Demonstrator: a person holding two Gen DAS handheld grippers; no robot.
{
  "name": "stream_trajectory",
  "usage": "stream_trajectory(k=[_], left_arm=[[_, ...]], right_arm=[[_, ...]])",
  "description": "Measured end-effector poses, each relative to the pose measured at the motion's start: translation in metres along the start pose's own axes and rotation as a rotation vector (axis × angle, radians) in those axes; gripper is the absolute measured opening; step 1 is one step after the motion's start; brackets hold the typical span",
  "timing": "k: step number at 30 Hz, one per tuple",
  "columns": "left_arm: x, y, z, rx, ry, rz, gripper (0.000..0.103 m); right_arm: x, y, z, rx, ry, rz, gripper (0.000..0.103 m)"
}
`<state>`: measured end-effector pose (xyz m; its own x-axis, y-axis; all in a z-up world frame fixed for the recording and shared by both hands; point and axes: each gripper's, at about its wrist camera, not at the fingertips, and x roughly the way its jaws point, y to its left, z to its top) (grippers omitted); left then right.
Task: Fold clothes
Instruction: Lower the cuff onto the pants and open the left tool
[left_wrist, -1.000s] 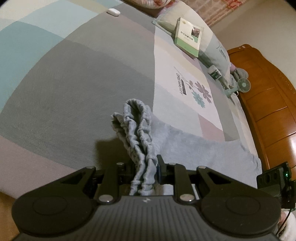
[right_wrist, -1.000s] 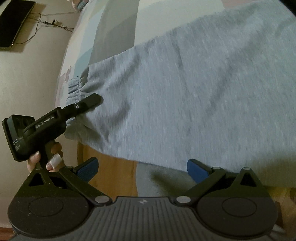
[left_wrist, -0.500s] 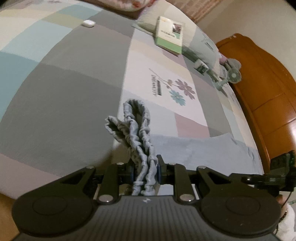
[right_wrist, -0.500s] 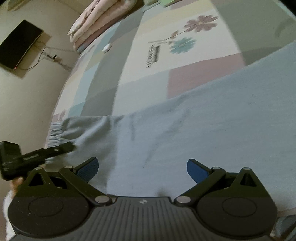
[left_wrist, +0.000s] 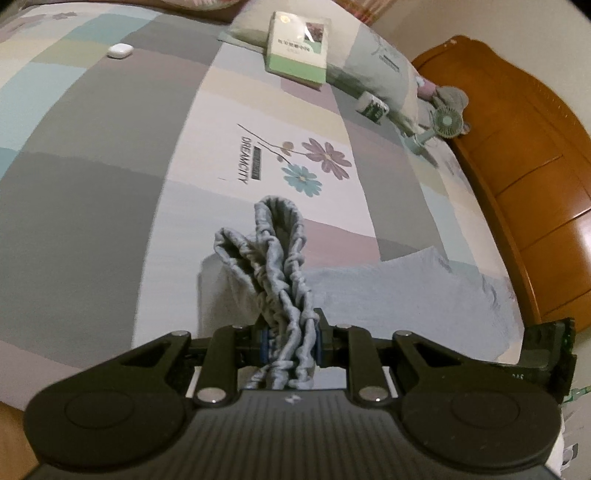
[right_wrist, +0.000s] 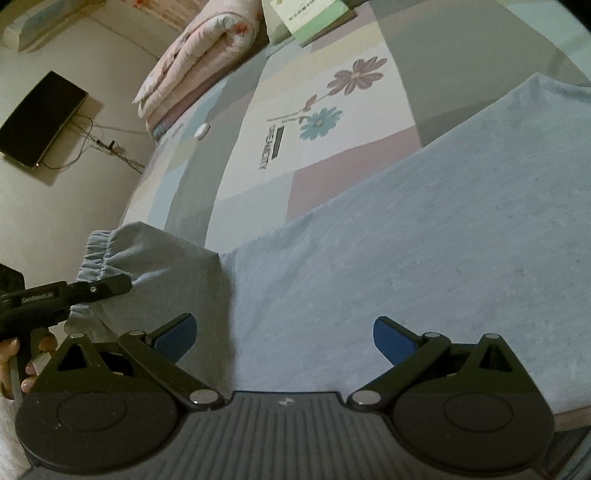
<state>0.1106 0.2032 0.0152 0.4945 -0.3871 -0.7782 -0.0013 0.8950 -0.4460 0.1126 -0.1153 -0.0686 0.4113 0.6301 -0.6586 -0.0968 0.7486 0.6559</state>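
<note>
Trousers (left_wrist: 388, 291): left hand-held gripper (left_wrist: 290, 339) pinches waistband (left_wrist: 280, 266); right hand-held gripper (right_wrist: 284, 336) gapes wide.

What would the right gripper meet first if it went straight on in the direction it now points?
Probably the grey-blue trousers spread on the bed: the open right gripper is empty and points down at that cloth, though how far away it lies is unclear.

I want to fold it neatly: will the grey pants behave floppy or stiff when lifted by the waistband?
Probably floppy: the waistband bunches in folds inside the left tool. The grey pants likely drape and drag, since the cloth lies slack over the bed.
</note>
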Motion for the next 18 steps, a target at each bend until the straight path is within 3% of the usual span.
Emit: stream_trajectory(k=[18], left_arm=[[0.104,-0.066,-0.002,0.076,0.177,0.054,0.02]], right_arm=[[-0.039,-0.043,0.004,0.055,-0.101,-0.008,0.103]])
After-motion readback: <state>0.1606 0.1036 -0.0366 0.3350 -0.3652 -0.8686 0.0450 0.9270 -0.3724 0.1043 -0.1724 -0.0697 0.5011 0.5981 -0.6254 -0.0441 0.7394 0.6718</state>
